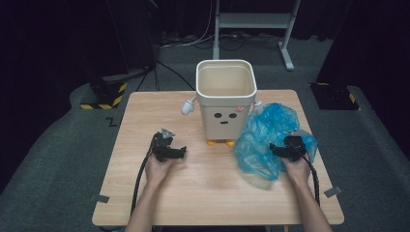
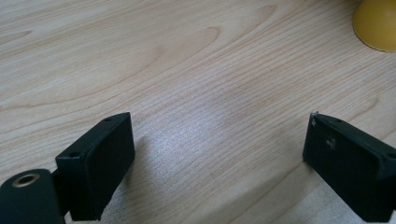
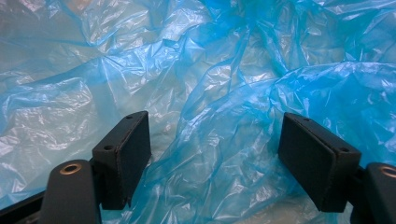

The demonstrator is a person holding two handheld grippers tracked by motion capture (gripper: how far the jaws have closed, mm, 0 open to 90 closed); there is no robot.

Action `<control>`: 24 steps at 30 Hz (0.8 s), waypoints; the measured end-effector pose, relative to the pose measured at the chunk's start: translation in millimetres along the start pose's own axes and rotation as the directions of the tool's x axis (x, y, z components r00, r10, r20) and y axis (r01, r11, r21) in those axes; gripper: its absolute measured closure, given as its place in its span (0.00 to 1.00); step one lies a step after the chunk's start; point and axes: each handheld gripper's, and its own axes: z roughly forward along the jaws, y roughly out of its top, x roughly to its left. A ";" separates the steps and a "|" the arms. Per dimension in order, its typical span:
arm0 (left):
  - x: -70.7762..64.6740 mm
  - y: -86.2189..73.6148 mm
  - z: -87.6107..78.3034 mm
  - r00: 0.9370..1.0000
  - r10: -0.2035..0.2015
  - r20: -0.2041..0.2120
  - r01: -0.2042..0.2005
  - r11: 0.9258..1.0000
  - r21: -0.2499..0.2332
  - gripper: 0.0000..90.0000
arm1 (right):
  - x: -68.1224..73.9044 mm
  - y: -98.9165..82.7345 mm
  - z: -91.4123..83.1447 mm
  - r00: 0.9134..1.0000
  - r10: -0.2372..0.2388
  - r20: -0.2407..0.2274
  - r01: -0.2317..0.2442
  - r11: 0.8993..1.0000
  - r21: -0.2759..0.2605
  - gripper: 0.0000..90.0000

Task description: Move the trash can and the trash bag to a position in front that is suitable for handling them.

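The right gripper (image 1: 279,151) hovered over a crumpled blue plastic bag (image 1: 263,135), its jaws spread wide with nothing pinched between them; in the right gripper view the bag (image 3: 224,93) lay directly ahead of and beneath the jaws, with folds of film rising into the gap but not pressed by either pad. The bag sat in a loose heap on the wooden table (image 1: 203,193), just beside the cream-coloured bin (image 1: 225,99) with a drawn face, which stood ahead of and to the left of that gripper. The left gripper (image 1: 180,153) rested low over bare tabletop, its jaws likewise parted and empty, with one of the bin's yellow feet (image 2: 377,23) ahead of it to its right. The bag looked very light, thin and limp, and probably slippery, so it would likely collapse and slide rather than keep any shape when lifted. A raised ridge of bunched film straight ahead between the right jaws seemed the best place to pinch, since several layers gathered there would give the pads more to bite on than a single flat sheet.
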 end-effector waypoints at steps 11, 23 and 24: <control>-2.0 -1.0 -1.3 0.999 -0.025 -0.023 0.025 1.000 -0.001 0.11 | 0.0 1.6 -0.1 1.000 0.002 0.007 -0.002 1.000 0.014 0.28; -2.8 -1.4 -1.7 0.999 -0.033 -0.032 0.033 0.999 0.000 0.11 | 4.3 7.6 -14.1 0.998 0.005 -0.064 -0.006 1.000 -0.008 0.27; -3.1 -1.5 -1.7 0.999 -0.037 -0.035 0.037 0.999 0.000 0.11 | 4.3 6.5 -12.8 0.998 0.002 -0.067 -0.002 1.000 -0.003 0.27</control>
